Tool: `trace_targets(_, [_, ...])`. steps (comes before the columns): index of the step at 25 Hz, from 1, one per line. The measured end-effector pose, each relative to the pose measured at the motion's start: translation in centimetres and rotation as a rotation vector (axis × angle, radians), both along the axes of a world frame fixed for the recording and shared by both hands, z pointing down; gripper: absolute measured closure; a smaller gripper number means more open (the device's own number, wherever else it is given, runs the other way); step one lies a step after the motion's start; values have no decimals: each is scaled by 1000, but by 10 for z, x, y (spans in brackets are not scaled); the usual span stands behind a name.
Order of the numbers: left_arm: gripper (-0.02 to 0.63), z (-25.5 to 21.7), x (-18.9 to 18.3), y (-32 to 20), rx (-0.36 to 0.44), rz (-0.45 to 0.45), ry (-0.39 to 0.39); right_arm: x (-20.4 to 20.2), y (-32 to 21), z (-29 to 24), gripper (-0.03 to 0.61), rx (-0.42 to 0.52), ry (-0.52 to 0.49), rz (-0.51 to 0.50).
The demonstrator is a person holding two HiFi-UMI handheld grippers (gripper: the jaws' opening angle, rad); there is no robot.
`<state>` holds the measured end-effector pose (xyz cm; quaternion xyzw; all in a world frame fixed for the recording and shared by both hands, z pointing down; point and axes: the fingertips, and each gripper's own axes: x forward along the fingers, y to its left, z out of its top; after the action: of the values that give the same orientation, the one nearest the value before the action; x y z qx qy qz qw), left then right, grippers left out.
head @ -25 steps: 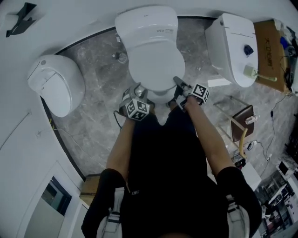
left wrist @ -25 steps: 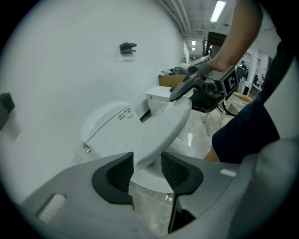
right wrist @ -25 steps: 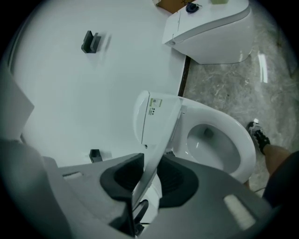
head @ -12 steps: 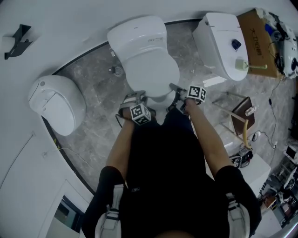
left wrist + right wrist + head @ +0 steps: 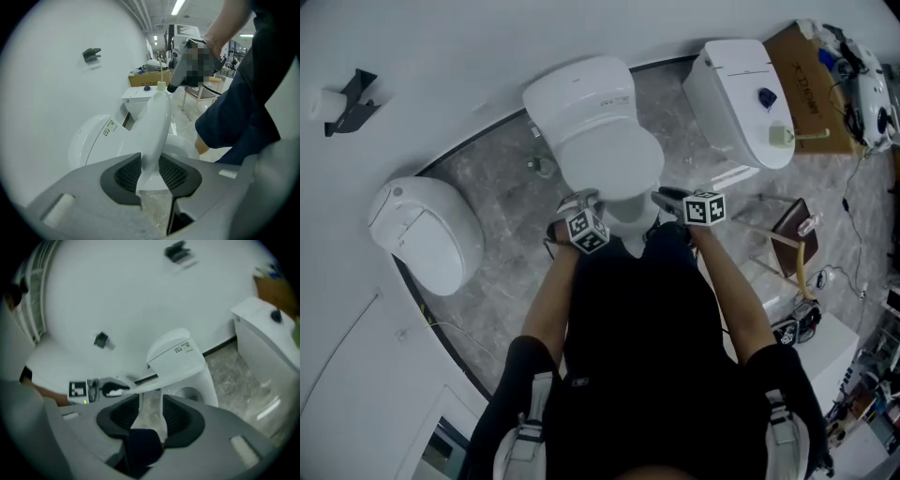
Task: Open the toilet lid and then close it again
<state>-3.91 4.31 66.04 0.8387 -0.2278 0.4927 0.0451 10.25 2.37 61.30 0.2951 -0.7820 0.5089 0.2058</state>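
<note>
The white toilet [image 5: 581, 94] stands in the middle of the head view, and its lid [image 5: 607, 157] is lifted a little at the front. My left gripper [image 5: 579, 204] is at the lid's front left edge. Its jaws closed within the last second, and in the left gripper view the pads of this gripper [image 5: 151, 161] press on both sides of the lid rim [image 5: 157, 119]. My right gripper [image 5: 664, 197] is at the front right. Its jaws have just been opening, and only floor shows between the pads of this gripper [image 5: 151, 401]. The lid's thin edge [image 5: 140, 386] crosses just past their tips, above the bowl [image 5: 190, 392].
A second toilet [image 5: 427, 234] lies at the left and a third [image 5: 741, 98] stands at the back right, by a cardboard box [image 5: 816, 84]. A wooden chair [image 5: 792, 234] is at the right. A black bracket [image 5: 352, 112] hangs on the curved white wall. My dark-clothed body fills the foreground.
The right gripper has risen and rolled at the lid's front right, so its marker cube now faces up. The left gripper has stayed at the front left rim.
</note>
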Motion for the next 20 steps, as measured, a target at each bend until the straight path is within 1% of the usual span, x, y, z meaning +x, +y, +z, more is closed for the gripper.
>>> trace_targets(2, [485, -3, -3, -7, 1, 11, 19, -10, 4, 0, 425, 115, 123, -172])
trace_targets(3, [483, -4, -5, -7, -3, 17, 25, -18, 8, -2, 425, 160, 153, -231])
trace_targets(4, [482, -4, -6, -6, -9, 23, 30, -24, 10, -6, 425, 195, 162, -266])
trace_targets(6, [480, -6, -4, -7, -12, 34, 39, -34, 8, -19, 423, 255, 146, -284])
trace_targets(9, [480, -10, -4, -11, -15, 32, 47, -44, -1, -37, 423, 315, 110, -265])
trace_targets(15, [485, -21, -11, -32, -18, -46, 71, -39, -22, -42, 413, 376, 117, -290])
trace_targets(17, [485, -25, -13, -38, -23, -75, 78, -35, -28, -38, 413, 416, 173, -341])
trace_targets(20, [485, -28, -14, -42, -28, -106, 79, -36, -36, -38, 413, 543, 313, -499])
